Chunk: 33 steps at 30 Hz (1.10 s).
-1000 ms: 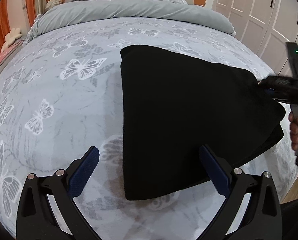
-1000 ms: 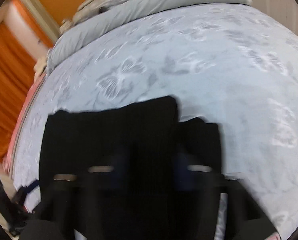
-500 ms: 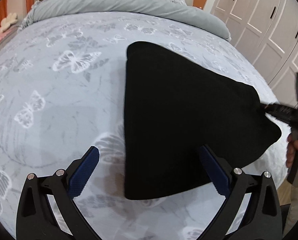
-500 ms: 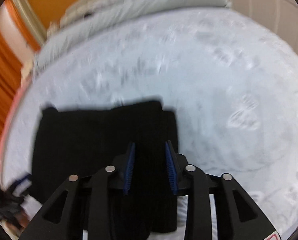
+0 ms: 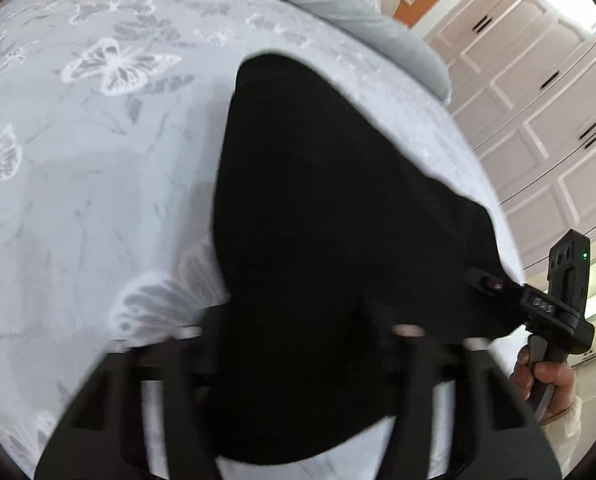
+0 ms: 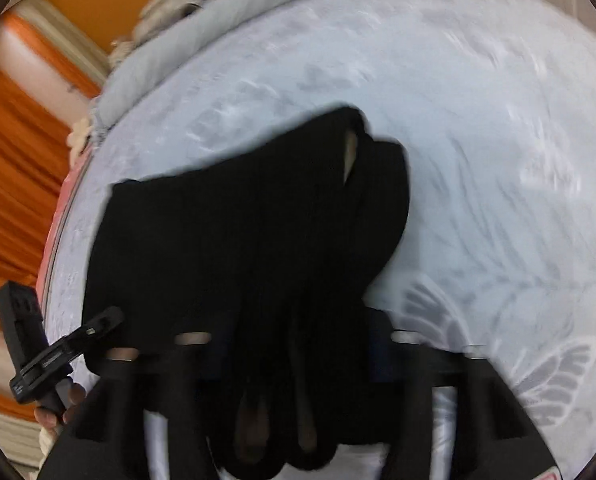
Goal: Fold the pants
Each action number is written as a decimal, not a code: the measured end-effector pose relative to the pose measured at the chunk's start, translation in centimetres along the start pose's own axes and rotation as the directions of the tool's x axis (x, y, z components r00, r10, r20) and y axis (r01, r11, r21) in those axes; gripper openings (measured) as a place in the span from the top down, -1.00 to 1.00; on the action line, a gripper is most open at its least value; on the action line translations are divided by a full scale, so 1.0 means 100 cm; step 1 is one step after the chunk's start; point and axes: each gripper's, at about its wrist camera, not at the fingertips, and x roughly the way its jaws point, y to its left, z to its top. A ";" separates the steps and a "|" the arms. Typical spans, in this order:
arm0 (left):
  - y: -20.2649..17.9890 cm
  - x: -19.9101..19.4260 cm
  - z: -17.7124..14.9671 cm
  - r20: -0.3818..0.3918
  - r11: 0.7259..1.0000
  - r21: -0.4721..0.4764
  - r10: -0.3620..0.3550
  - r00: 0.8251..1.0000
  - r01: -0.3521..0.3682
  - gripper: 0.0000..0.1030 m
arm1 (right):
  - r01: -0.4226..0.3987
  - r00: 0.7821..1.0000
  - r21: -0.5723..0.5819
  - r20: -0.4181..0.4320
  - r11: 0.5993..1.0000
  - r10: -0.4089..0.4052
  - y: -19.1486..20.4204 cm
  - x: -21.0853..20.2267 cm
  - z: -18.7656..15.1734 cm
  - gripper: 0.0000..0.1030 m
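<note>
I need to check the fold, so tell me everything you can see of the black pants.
The black pants look like soft, ribbed knit, folded into a thick stack on the butterfly-print bedspread. In the right wrist view several folded layers bunch between the right tool, with a pale gap at the far edge. The left tool, whose jaws have just been closing, straddles the near corner. Blur hides the pad contact.

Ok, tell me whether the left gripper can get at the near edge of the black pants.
Probably yes: the left gripper already has the black pants bunched between its just-closing jaws, with nothing in the way on the butterfly bedspread.
</note>
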 end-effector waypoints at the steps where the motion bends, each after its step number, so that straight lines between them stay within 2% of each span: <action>1: -0.003 -0.011 0.002 0.019 1.000 0.020 0.001 1.000 -0.002 0.40 | -0.015 0.999 -0.031 0.029 0.999 0.016 0.012 -0.011 0.003 0.29; 4: -0.013 -0.056 0.005 0.082 0.996 0.090 -0.026 0.996 0.019 0.50 | -0.105 0.988 -0.120 0.100 0.987 0.118 0.052 -0.046 0.000 0.30; 6: -0.008 -0.082 -0.001 0.116 0.994 0.108 0.010 0.993 -0.023 0.49 | -0.142 0.984 -0.145 0.089 0.979 0.156 0.065 -0.054 -0.010 0.27; 7: -0.003 -0.089 -0.002 0.119 0.993 0.107 0.026 0.993 -0.039 0.48 | -0.135 0.989 -0.155 0.042 0.979 0.143 0.070 -0.045 -0.019 0.20; 8: 0.008 -0.096 -0.005 0.106 0.993 0.094 0.062 0.992 -0.072 0.38 | -0.108 0.994 -0.170 0.004 0.980 0.111 0.070 -0.038 -0.025 0.15; 9: 0.017 -0.096 -0.006 0.082 0.992 0.076 0.097 0.992 -0.103 0.21 | -0.023 0.998 -0.199 -0.068 0.980 0.010 0.070 -0.017 -0.035 0.00; 10: 0.028 -0.093 -0.006 0.053 0.990 0.059 0.126 0.991 -0.129 0.18 | 0.048 0.992 -0.198 -0.101 0.979 -0.069 0.067 -0.005 -0.040 -0.15; 11: 0.041 -0.090 -0.009 0.031 0.985 0.034 0.167 0.986 -0.168 0.22 | 0.135 0.980 -0.185 -0.122 0.973 -0.159 0.062 0.005 -0.042 -0.20; 12: 0.050 -0.095 -0.011 0.045 0.978 0.016 0.208 0.977 -0.209 0.21 | 0.145 0.980 -0.173 -0.109 0.974 -0.166 0.061 0.005 -0.040 -0.21; 13: 0.052 -0.100 -0.012 0.074 0.972 0.014 0.234 0.969 -0.235 0.18 | 0.141 0.987 -0.157 -0.051 0.977 -0.151 0.062 -0.006 -0.035 -0.26; 14: 0.051 -0.110 -0.013 0.113 0.969 0.031 0.239 0.964 -0.244 0.01 | 0.154 0.988 -0.151 0.013 0.976 -0.154 0.064 -0.017 -0.030 -0.29; 15: 0.046 -0.120 -0.013 0.155 0.969 0.054 0.231 0.960 -0.242 -0.15 | 0.168 0.983 -0.145 0.105 0.975 -0.154 0.068 -0.032 -0.025 -0.48; 16: 0.041 -0.129 -0.013 0.202 0.966 0.072 0.229 0.952 -0.247 -0.55 | 0.160 0.979 -0.140 0.148 0.977 -0.139 0.071 -0.038 -0.022 -0.70; 17: 0.035 -0.138 -0.013 0.261 0.959 0.082 0.241 0.935 -0.270 -0.79 | 0.141 0.977 -0.134 0.181 0.981 -0.115 0.073 -0.040 -0.018 -0.70; 18: 0.028 -0.144 -0.014 0.313 0.952 0.089 0.254 0.915 -0.294 -0.81 | 0.127 0.980 -0.132 0.171 0.983 -0.103 0.074 -0.034 -0.013 -0.70; 19: 0.021 -0.146 -0.014 0.343 0.945 0.100 0.261 0.903 -0.311 -0.81 | 0.119 0.985 -0.127 0.141 0.985 -0.101 0.075 -0.023 -0.009 -0.70; 20: 0.014 -0.144 -0.014 0.356 0.937 0.122 0.265 0.896 -0.326 -0.82 | 0.113 0.989 -0.121 0.113 0.986 -0.100 0.077 -0.012 0.000 -0.70; 21: 0.009 -0.138 -0.013 0.349 0.931 0.145 0.267 0.898 -0.334 -0.82 | 0.113 0.992 -0.115 0.076 0.987 -0.105 0.079 0.005 0.007 -0.70; 23: 0.004 -0.122 -0.011 0.320 0.927 0.155 0.280 0.905 -0.341 -0.82 | 0.122 0.993 -0.131 0.015 0.984 -0.121 0.083 0.039 0.011 -0.35; 24: 0.004 -0.115 -0.011 0.305 0.926 0.151 0.290 0.907 -0.346 -0.82 | 0.132 0.991 -0.162 0.010 0.978 -0.132 0.089 0.046 0.010 0.14; 25: 0.005 -0.109 -0.013 0.287 0.923 0.146 0.306 0.908 -0.357 -0.82 | 0.107 0.994 -0.193 0.008 0.975 -0.108 0.097 0.051 0.010 0.63; 26: 0.005 -0.103 -0.012 0.275 0.917 0.140 0.326 0.904 -0.374 -0.82 | 0.064 0.998 -0.197 0.010 0.978 -0.064 0.106 0.048 0.008 0.62; 27: 0.002 -0.100 -0.011 0.269 0.912 0.137 0.341 0.901 -0.387 -0.82 | 0.054 0.998 -0.224 0.046 0.973 -0.045 0.118 0.037 0.006 0.63; 29: 0.005 -0.094 -0.010 0.267 0.905 0.128 0.363 0.892 -0.407 -0.82 | 0.022 0.990 -0.333 0.140 0.943 0.027 0.150 0.004 0.001 0.63; 31: 0.007 -0.091 -0.011 0.268 0.899 0.117 0.381 0.885 -0.423 -0.82 | -0.017 0.982 -0.346 0.171 0.938 0.081 0.156 -0.011 0.004 0.61; 32: 0.009 -0.088 -0.010 0.269 0.890 0.113 0.400 0.876 -0.442 -0.82 | -0.012 0.983 -0.329 0.170 0.944 0.072 0.149 -0.007 0.007 0.58; 33: 0.011 -0.085 -0.010 0.269 0.878 0.111 0.424 0.865 -0.465 -0.82 | 0.022 0.990 -0.305 0.140 0.952 0.022 0.138 0.005 0.010 0.38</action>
